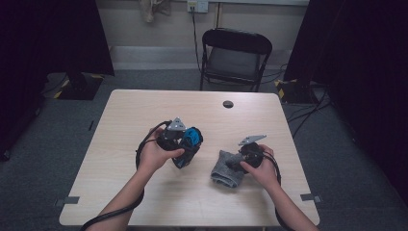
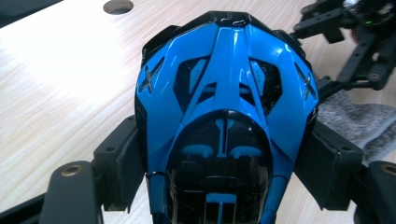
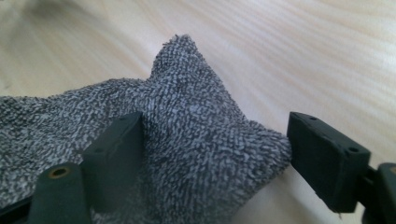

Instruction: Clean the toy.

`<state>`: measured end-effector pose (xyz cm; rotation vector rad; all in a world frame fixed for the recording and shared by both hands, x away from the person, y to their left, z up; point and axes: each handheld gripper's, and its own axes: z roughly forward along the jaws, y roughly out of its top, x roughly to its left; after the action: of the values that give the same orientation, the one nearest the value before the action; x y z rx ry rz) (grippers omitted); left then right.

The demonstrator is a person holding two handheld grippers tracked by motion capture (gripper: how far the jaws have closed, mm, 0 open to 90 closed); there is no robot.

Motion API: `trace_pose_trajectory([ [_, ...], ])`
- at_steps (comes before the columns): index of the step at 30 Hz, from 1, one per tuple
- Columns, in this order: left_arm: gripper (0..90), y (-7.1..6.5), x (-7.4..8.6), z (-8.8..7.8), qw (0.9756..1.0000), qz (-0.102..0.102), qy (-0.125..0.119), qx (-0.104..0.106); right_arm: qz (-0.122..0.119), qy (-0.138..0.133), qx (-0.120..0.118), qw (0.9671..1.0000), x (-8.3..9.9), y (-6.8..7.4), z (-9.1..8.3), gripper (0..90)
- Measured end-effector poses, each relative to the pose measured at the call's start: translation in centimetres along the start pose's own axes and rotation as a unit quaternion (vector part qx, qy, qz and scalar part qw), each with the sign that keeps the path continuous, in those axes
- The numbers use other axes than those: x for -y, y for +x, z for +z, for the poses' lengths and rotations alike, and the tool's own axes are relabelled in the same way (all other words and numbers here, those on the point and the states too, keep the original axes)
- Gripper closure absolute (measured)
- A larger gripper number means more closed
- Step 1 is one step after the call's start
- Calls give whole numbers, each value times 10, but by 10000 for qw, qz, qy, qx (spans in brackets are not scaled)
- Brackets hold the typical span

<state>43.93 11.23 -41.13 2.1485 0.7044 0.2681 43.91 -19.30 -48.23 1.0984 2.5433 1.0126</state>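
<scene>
While my L gripper [image 1: 188, 144] clamps the blue-and-black toy shell [image 2: 224, 107] by its sides, pads pressed on both flanks and the piece held just above the wooden table [image 1: 144, 110], my R gripper [image 3: 212, 154] stands with jaws apart over a raised fold of the grey cloth [image 3: 196, 135]. Cloth lies on the table near the R hand [image 1: 262, 166], just beside the shell, w/ the fold between the jaws; the far pad looks not yet pressed on it. Step in hand, as I read it: picking up the cloth to wipe the shell. Next move calls for pinching that fold firmly, lifting it clear, then bringing it across to the blue top w/o dragging the rest.
</scene>
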Motion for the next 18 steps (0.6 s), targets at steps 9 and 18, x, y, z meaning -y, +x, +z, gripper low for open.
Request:
trace_pose_trajectory([
  [9, 247, -1, 0, 4, 10000, 35, -17, 48, -68, -74, 301, 9995, -23, -13, 12, 203],
  [18, 247, -5, -1, -2, 10000, 51, -56, 8, -247, -256, 166, 9992, -32, 4, -10, 190],
])
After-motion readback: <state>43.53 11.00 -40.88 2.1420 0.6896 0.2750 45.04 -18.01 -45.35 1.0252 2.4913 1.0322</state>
